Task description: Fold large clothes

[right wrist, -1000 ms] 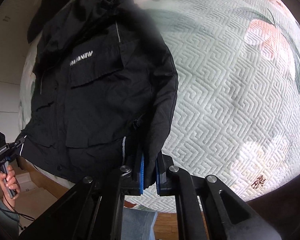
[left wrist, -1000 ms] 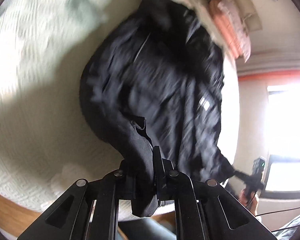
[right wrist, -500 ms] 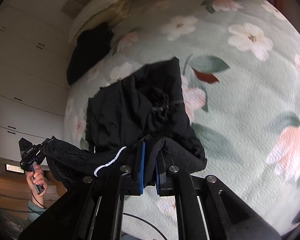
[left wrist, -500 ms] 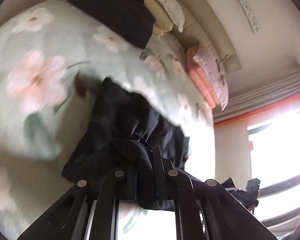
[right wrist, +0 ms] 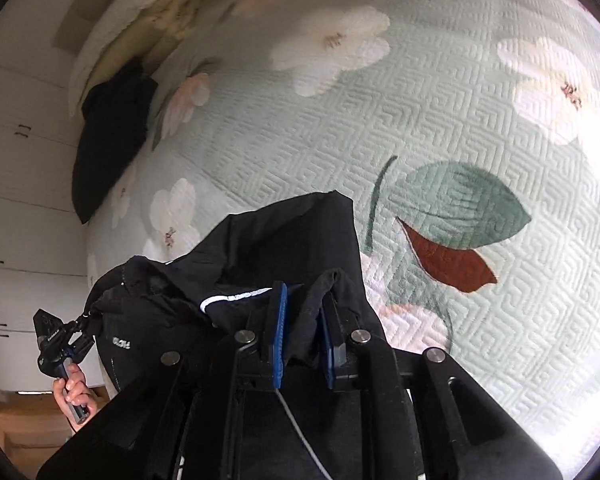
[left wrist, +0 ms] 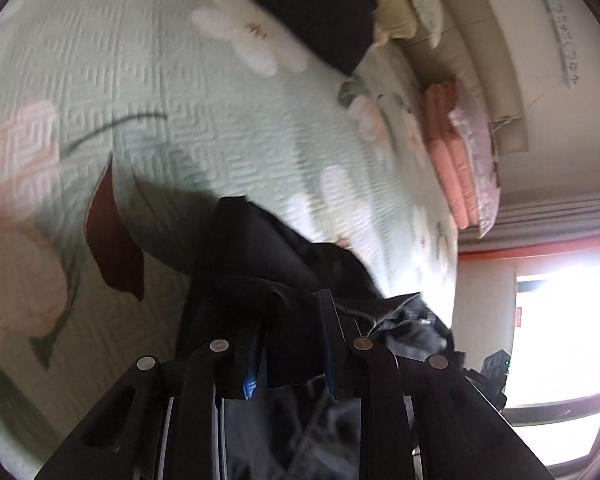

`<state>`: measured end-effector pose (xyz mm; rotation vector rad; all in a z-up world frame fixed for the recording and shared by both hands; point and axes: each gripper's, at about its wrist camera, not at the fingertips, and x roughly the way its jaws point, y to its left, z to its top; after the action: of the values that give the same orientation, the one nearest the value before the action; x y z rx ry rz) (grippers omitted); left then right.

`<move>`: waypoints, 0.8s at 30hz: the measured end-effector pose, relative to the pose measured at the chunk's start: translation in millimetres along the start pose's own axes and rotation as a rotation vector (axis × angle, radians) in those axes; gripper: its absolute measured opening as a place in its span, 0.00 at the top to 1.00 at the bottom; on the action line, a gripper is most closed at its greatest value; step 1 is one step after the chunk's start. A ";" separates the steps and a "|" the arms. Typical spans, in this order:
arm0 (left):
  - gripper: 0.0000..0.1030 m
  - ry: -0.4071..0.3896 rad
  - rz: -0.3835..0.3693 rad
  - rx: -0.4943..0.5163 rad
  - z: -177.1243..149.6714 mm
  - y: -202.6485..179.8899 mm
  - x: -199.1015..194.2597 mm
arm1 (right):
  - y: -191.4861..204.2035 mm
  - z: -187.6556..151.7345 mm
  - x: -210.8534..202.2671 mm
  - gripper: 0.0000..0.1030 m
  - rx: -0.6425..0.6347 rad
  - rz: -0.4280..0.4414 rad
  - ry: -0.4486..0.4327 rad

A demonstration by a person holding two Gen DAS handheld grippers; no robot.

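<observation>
A black jacket (left wrist: pixel 284 272) lies bunched on the pale green flowered bedspread (left wrist: pixel 180 120), right under both grippers. My left gripper (left wrist: pixel 290 344) has its jaws parted, with a fold of the jacket draped between them. My right gripper (right wrist: pixel 302 336) also has its jaws parted, and a ridge of the jacket (right wrist: pixel 284 240) stands loosely in the gap. The left gripper also shows in the right wrist view (right wrist: pixel 86 322) at the jacket's far edge, held by a hand.
Another dark garment (right wrist: pixel 108 132) lies near the pillows (right wrist: pixel 140 28) at the head of the bed. Folded pink bedding (left wrist: pixel 456 160) lies along the far bed edge. White cupboards (right wrist: pixel 16 200) stand beside the bed. A bright window (left wrist: pixel 560 340) is at the right.
The jacket, held up by its corners a second ago, was carried over the bed and laid down folded. Both grippers went from shut on the cloth to parted.
</observation>
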<state>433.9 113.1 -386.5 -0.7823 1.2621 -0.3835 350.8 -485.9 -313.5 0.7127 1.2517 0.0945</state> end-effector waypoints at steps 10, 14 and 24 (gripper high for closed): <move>0.30 0.158 -0.041 0.184 2.4 -4.7 -36.5 | -14.3 0.6 -26.8 0.72 -0.005 0.095 0.043; 0.28 0.123 0.052 0.213 2.5 -3.6 -85.8 | -15.6 -7.2 -58.1 0.55 -0.008 0.110 0.017; 0.28 0.093 0.172 0.429 -2.8 -45.1 -56.4 | -6.4 -22.3 -96.8 0.35 -0.106 0.014 -0.079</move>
<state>422.0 118.1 -315.4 -0.2922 1.2640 -0.5331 296.2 -523.6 -239.4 0.6279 1.1571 0.1421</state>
